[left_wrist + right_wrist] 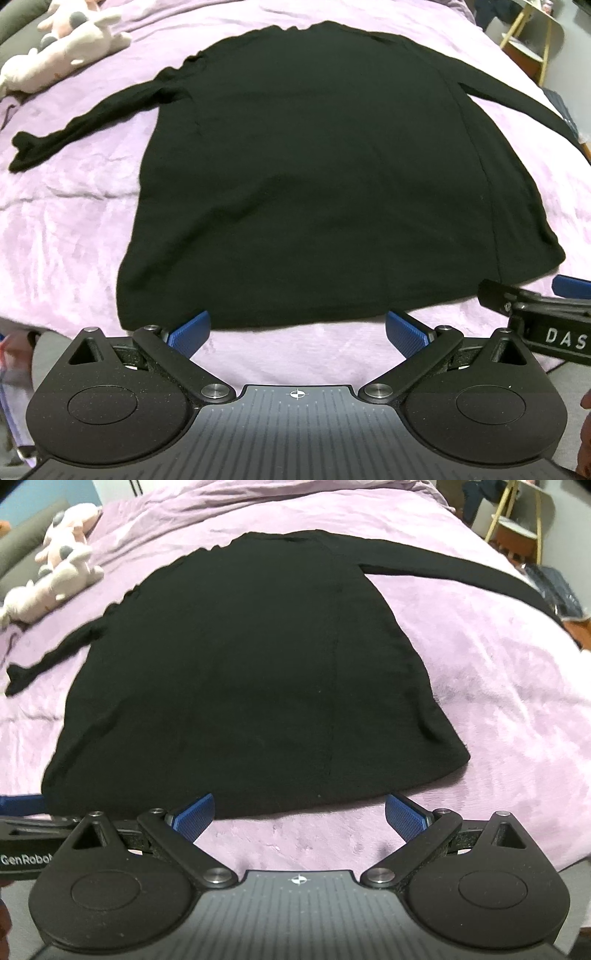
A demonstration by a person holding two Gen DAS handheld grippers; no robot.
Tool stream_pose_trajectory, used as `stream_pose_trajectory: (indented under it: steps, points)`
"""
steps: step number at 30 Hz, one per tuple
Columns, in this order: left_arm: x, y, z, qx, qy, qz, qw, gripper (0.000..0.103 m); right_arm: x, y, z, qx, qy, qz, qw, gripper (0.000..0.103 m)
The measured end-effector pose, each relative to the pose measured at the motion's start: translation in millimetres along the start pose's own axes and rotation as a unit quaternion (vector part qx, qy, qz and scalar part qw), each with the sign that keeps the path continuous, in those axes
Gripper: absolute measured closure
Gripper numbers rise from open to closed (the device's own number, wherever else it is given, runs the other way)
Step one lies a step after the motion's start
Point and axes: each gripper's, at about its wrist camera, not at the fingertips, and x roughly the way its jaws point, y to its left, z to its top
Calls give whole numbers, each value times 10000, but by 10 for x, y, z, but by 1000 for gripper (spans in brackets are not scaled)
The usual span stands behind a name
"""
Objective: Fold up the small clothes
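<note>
Garment: I see a black long-sleeved top (pixel 325 177) spread flat on the bed, hem toward me, neckline toward the far edge; both sleeves lie stretched out sideways, one toward the bed's left edge, the other toward its right edge

Bed: a lilac blanket (pixel 66 229) covers it, rumpled in soft creases around the top

Left tongs (pixel 297 330): I hold them just short of the hem, near the bed's near edge; blue pads (pixel 190 332) spread wide apart, gripping nothing; the hem lies between the two pad tips without my being able to tell whether they touch it

Right tongs (pixel 299 812): likewise spread wide and empty, at the hem closer to the top's right corner; the body of these shows at the right edge of the left wrist view, just beside the left tongs

Plush toy (pixel 62 568): pale pink and white, lying near the bed's far left corner, well apart from the top

Beyond the bed: a yellow-legged stand (pixel 532 40) past the far right corner
</note>
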Motion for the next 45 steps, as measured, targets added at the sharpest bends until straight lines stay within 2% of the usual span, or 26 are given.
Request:
stream_pose_trajectory:
  steps: [5, 7, 8, 11, 14, 16, 18, 19, 20, 22, 24, 27, 29, 32, 33, 35, 36, 38, 39, 40, 42, 44, 45]
  points:
    - [68, -49, 30, 60, 69, -62, 9999, 0, 39, -82, -26, -67, -99, 279, 9995, 4]
    - [109, -61, 55, 65, 116, -115, 9998, 0, 39, -152, -6, -82, -262, 472, 9985, 4]
    - [128, -66, 71, 67, 125, -155, 9998, 0, 33, -197, 22, -50, -389, 548, 9977, 4]
    - [176, -35, 147, 23, 65, -318, 9995, 0, -57, -474, 132, -4, -1240, 778, 9892, 4]
    - [221, 61, 286, -159, -204, -577, 9980, 0, -76, -836, 406, 65, -1827, 437, 9822, 4]
    - [264, 128, 387, -304, -425, -696, 9962, 0, -55, -1197, 629, 452, -2272, 207, 9726, 4]
    - [337, 180, 516, -434, -505, -585, 9961, 0, 50, -1587, 867, 1046, -2410, -162, 9647, 6]
    - [378, 203, 574, -486, -520, -485, 9963, 0, 134, -1833, 996, 1505, -2360, -392, 9592, 10]
    - [429, 228, 642, -563, -496, -359, 9965, 0, 204, -2045, 1081, 1917, -2319, -464, 9525, 22]
    - [483, 271, 695, -715, -490, -349, 9956, 0, 376, -2546, 1191, 2952, -2221, -347, 9286, 45]
    - [536, 321, 722, -920, -491, -543, 9931, 0, 533, -2978, 1207, 3947, -2201, -100, 8920, 51]
    - [625, 412, 753, -1167, -462, -730, 9894, 0, 748, -3380, 1125, 5053, -2265, 255, 8323, 57]
    - [672, 451, 784, -1287, -476, -766, 9876, 0, 788, -3529, 1115, 5444, -2373, 338, 8039, 58]
    - [704, 481, 812, -1341, -499, -757, 9868, 0, 923, -3636, 1127, 5778, -2472, 379, 7770, 60]
    - [719, 483, 828, -1334, -490, -735, 9871, 0, 964, -3671, 1122, 5889, -2542, 419, 7660, 64]
    - [750, 486, 858, -1330, -469, -700, 9875, 0, 1031, -3744, 1181, 6023, -2560, 406, 7550, 79]
    - [756, 490, 857, -1329, -458, -691, 9876, 0, 1070, -3772, 1190, 6083, -2535, 346, 7514, 94]
    - [754, 494, 833, -1332, -427, -682, 9878, 0, 1127, -3858, 1179, 6173, -2495, 328, 7454, 102]
    - [767, 495, 839, -1322, -403, -682, 9881, 0, 1161, -3884, 1163, 6193, -2536, 404, 7419, 102]
    - [770, 508, 841, -1310, -398, -685, 9882, 0, 1144, -3880, 1161, 6155, -2548, 409, 7447, 100]
    - [760, 526, 845, -1296, -414, -685, 9883, 1, 1065, -3835, 1290, 5792, -2500, 71, 7758, 100]
    - [743, 551, 857, -1292, -454, -697, 9881, 3, 898, -3594, 1518, 5021, -2588, -537, 8234, 100]
    - [739, 566, 874, -1297, -476, -692, 9880, 5, 800, -3369, 1671, 4374, -2753, -766, 8526, 101]
